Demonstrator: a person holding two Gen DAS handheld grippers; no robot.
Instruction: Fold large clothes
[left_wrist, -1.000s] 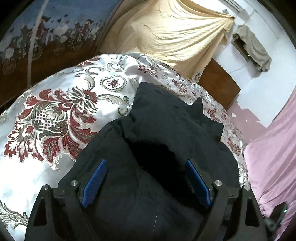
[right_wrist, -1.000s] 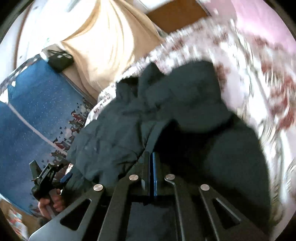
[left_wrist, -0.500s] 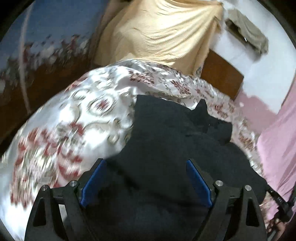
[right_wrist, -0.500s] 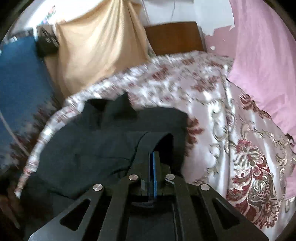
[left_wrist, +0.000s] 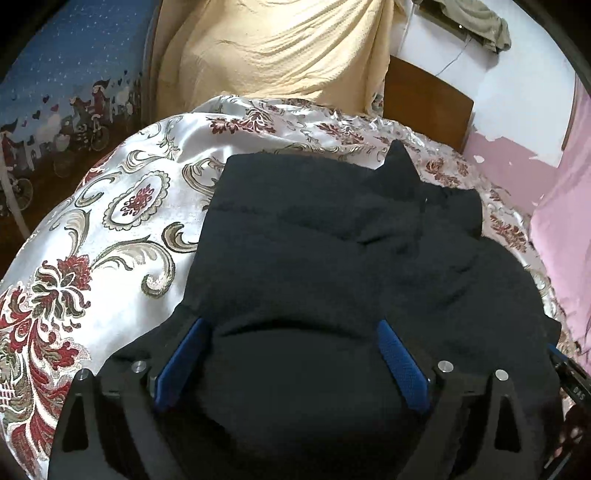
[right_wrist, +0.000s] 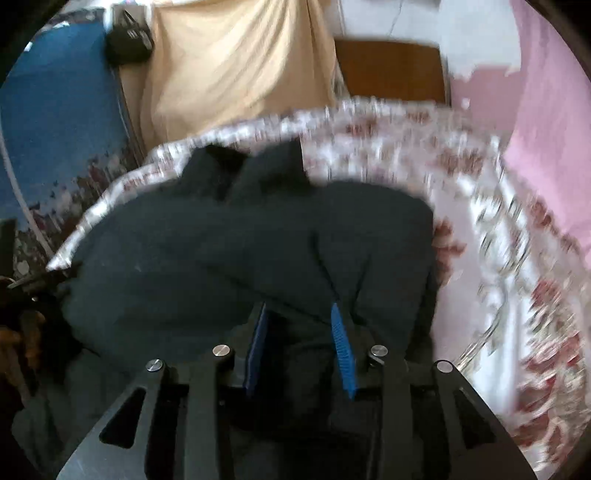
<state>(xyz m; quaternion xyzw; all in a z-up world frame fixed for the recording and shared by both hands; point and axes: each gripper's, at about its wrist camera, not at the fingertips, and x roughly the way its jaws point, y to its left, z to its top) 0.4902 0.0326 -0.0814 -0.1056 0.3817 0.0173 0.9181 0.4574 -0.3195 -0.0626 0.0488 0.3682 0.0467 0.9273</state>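
Observation:
A large black garment (left_wrist: 332, 243) lies bunched and partly folded on a bed with a white satin spread patterned in red and gold flowers (left_wrist: 110, 229). My left gripper (left_wrist: 291, 325) is wide open just above the garment's near edge, its blue pads (left_wrist: 400, 365) apart with black cloth between and below them. In the right wrist view the same garment (right_wrist: 221, 251) fills the middle. My right gripper (right_wrist: 299, 310) is open part way, its blue pads (right_wrist: 341, 347) apart, with a fold of the black cloth lying between them.
A beige cloth (left_wrist: 280, 51) hangs behind the bed beside a brown wooden headboard (left_wrist: 428, 99). A blue patterned curtain (left_wrist: 62, 81) is at the left. A pink fabric (right_wrist: 546, 122) lies along the bed's right side. The other gripper's tip (left_wrist: 569, 376) shows at the right edge.
My right gripper was shut on the garment and now its jaws stand apart. It swung the cloth over toward the right. My left gripper stayed open and moved nearer over the garment.

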